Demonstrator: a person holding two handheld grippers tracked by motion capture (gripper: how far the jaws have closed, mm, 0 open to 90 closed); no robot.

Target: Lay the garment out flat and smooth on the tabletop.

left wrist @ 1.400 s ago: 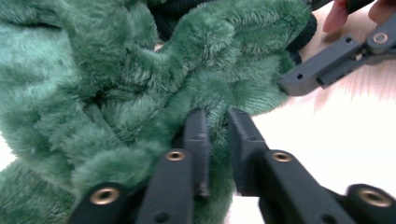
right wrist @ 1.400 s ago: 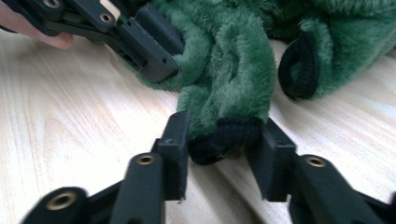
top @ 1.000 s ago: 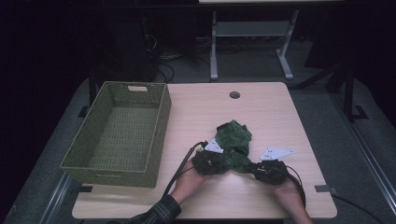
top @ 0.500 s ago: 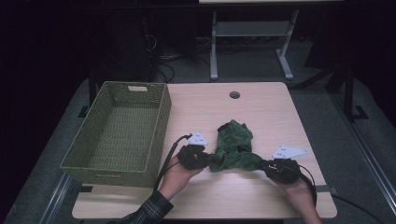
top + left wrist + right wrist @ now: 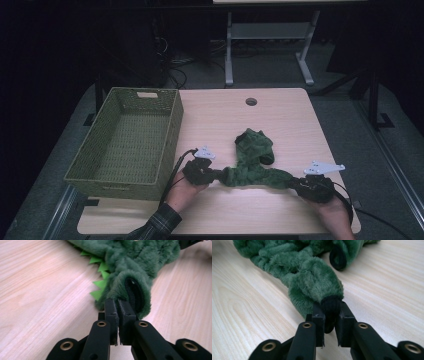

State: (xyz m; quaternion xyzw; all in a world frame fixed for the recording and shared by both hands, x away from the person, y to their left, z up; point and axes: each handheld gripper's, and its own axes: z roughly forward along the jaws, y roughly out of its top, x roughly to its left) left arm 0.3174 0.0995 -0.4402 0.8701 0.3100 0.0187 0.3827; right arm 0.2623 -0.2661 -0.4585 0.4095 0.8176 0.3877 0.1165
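**Both grippers clamped on the garment, basket waiting**

Left gripper (image 5: 212, 175) pinched nearly shut on a black-lined cuff of the fuzzy dark-green plush garment (image 5: 252, 162) with bright green spikes; right gripper (image 5: 300, 184) closed on a black-tipped end of the same piece. Stretched between the two along the near edge of the pale wooden table (image 5: 280, 120), with a bunched lump lying toward the middle. Judged as spread out but not yet folded or lifted; woven green rectangular basket (image 5: 85, 170) at the left edge holding nothing.

Seen from above: whole layout and both hands. Seen from the gripper views: pads (image 5: 111, 312) biting the cuff, spikes (image 5: 100, 283), black tip (image 5: 331, 305) between the jaws.
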